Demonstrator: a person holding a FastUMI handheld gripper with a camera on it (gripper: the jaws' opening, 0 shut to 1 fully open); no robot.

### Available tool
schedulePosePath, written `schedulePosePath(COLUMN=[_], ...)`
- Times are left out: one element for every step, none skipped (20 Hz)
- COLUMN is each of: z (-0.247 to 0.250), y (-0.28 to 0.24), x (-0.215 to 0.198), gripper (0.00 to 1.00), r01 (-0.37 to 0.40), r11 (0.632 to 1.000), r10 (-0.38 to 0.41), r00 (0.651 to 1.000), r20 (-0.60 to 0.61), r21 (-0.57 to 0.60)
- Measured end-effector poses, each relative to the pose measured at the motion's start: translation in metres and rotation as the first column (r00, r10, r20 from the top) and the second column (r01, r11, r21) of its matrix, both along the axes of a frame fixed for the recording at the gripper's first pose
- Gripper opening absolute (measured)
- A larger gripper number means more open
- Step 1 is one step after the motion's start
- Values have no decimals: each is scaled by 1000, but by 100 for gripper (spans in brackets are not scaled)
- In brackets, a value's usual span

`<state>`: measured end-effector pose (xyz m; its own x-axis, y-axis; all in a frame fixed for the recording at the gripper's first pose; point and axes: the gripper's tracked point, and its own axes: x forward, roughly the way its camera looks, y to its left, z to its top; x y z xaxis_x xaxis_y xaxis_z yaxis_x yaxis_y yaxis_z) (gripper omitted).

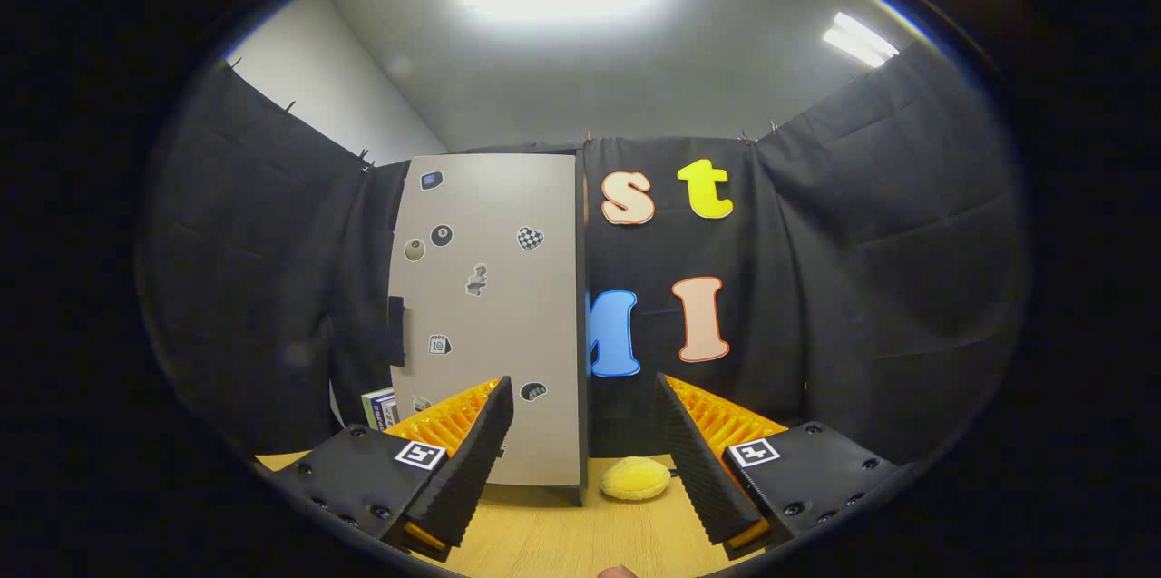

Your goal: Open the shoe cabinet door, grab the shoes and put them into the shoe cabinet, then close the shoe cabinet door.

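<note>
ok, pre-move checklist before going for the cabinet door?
1. Gripper fingers apart, nothing between them: ok.
2. Cabinet door shut, so opening is not yet done: ok to start.
3. Handle on the door's left edge in sight, beyond the fingers: ok.
4. Yellow shoe on the table, right of the cabinet, apart from the fingers: ok.
5. Second shoe: cannot tell.
6. Space inside the cabinet: cannot tell.

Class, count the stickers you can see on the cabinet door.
7 on the cabinet door: one top left, three across the upper part, one mid-left, two near the bottom. The open tongs may hide more.
</note>
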<state>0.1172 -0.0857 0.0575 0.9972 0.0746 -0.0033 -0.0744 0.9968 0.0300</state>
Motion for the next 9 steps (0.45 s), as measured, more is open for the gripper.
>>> schedulePosePath(z=[1,2,3,3,4,5,6,6,7], y=[3,5,9,14,16,16,16,16,16], x=[-2,-4,-4,-2,-1,2,4,4,3], gripper=[97,97,97,97,97,97,97,97,97], r01=[-1,-4,-7,-9,-7,-1,5,9,12], r11=[1000,1000,1000,1000,1000,1000,1000,1000,1000], r10=[1,4,8,9,7,1,-5,-9,-12], r00=[1000,1000,1000,1000,1000,1000,1000,1000,1000], r20=[0,-3,-8,-10,-5,2,8,16,20], r21=[4,10,16,19,19,17,16,17,20])
